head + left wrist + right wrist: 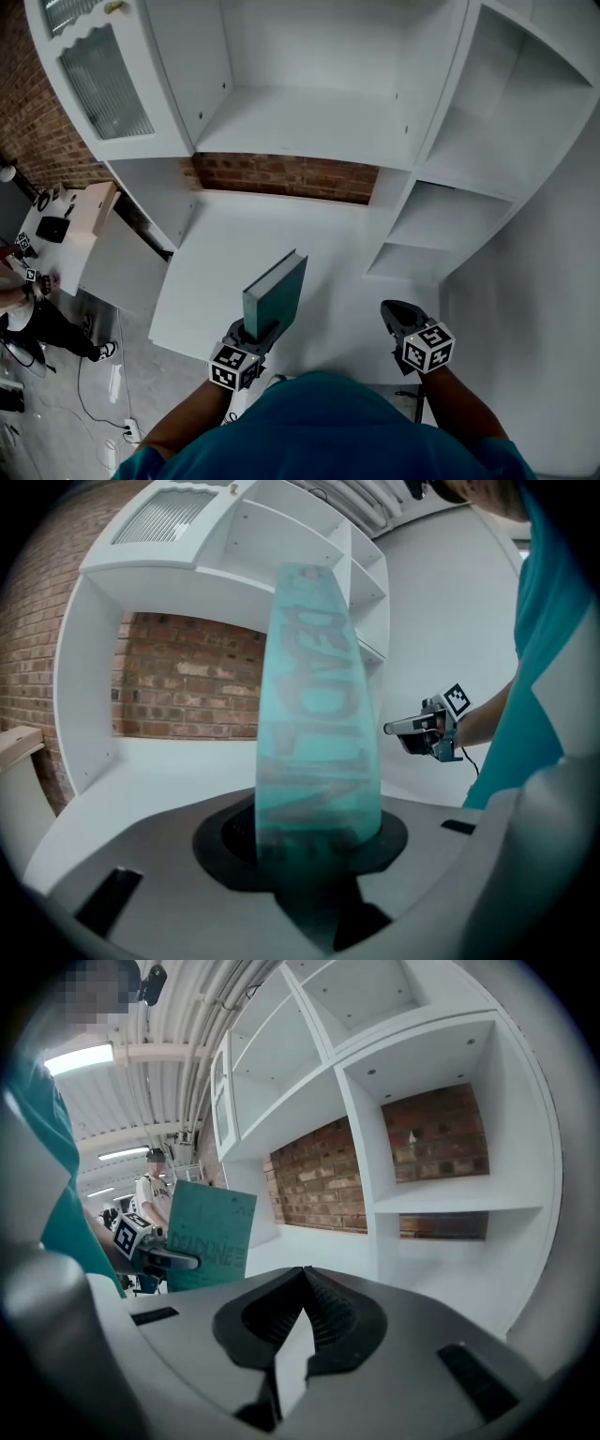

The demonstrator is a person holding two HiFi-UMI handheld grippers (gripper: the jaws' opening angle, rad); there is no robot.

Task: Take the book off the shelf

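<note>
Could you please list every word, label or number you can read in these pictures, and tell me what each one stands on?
"DEADLINE": on the teal cover of the book, in the right gripper view.
Large lettering on the book in the left gripper view: too blurred to read.
Any smaller print on the cover: too small to read.
Marker cubes: square patterns only, no words.
</note>
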